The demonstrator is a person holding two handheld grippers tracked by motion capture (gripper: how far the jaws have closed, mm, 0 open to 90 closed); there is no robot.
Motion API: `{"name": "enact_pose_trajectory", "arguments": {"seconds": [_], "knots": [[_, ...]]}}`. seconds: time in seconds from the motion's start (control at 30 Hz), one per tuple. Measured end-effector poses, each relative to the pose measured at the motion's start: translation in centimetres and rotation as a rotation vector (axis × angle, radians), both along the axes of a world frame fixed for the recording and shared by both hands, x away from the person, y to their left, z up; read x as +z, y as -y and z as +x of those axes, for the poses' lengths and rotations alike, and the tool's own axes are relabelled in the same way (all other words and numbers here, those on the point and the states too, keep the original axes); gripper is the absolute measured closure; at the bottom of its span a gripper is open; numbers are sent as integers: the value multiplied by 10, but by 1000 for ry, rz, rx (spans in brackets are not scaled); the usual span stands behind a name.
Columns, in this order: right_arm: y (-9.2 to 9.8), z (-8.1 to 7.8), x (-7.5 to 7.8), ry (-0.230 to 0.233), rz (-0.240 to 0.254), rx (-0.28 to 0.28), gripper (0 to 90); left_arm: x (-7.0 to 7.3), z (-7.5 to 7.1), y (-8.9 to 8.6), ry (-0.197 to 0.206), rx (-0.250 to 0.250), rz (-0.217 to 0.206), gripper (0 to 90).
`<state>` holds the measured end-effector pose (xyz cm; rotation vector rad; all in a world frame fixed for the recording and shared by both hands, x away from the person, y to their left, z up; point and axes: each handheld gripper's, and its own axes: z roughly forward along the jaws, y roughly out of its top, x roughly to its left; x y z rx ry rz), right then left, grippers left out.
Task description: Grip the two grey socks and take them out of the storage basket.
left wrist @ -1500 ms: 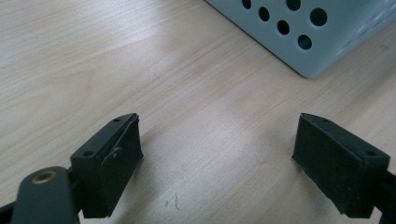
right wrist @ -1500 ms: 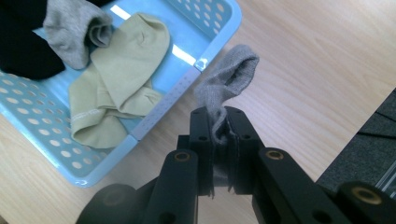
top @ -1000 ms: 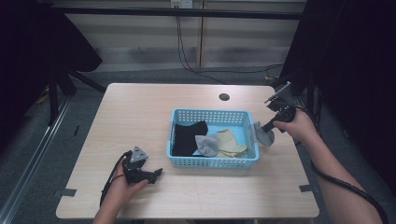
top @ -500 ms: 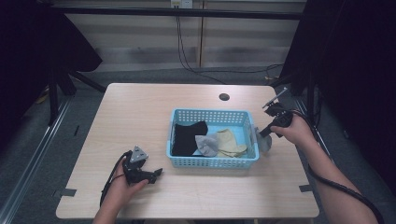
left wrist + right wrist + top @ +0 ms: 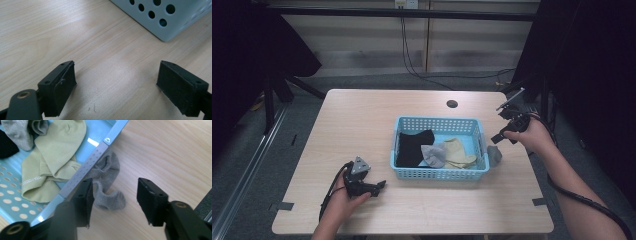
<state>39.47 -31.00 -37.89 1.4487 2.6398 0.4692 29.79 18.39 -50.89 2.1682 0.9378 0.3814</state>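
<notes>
I see the blue basket (image 5: 439,172) mid-table. A grey sock (image 5: 107,187) lies on the wood just outside its right wall. My right gripper (image 5: 113,200) hovers above that sock — jaws parted, holding nothing. My left gripper (image 5: 371,186) rests near the basket's front-left corner — jaws wide apart, empty
</notes>
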Motion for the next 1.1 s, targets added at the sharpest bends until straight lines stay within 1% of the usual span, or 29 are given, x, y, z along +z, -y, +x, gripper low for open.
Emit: {"name": "enact_pose_trajectory", "arguments": {"seconds": [0.13, 0.17, 0.2, 0.27, 0.3, 0.33, 0.4, 0.53, 0.6, 0.63, 0.87, 1.1], "knots": [[-4, 0, 8, -2, -1, -11, 363, 0, 0, 0, -2, 3, -3, 146], [-6, 0, 9, 2, 2, -5, 353, 0, 0, 0, -2, 3, -3, 146], [-8, 0, 10, -3, 2, -5, 345, 0, 0, 0, 0, 0, 0, 146], [-13, 0, 12, 4, 3, 4, 335, 0, 0, 0, 0, 1, 0, 146], [-15, 0, 12, -1, 8, -2, 327, 0, 0, 0, 0, 0, 0, 146], [-17, 1, 12, 2, 11, 9, 323, 0, 0, 0, 0, 1, 0, 146], [-22, 2, 12, -1, 14, 15, 313, 0, 0, 0, 0, 0, 0, 146], [-36, 4, 14, 10, 26, 29, 302, 0, 0, 0, 0, 1, 0, 146], [-42, 5, 14, 4, 32, 35, 299, 0, 0, 0, 1, 1, 0, 146], [-46, 5, 14, 9, 32, 44, 299, 0, 0, 0, 0, 0, 0, 146], [-70, 8, 9, 4, 41, 88, 296, 0, 0, 0, 0, 0, 0, 146], [-89, 10, 1, -11, 50, 112, 288, 0, 0, 0, 0, 0, 0, 146]]}}
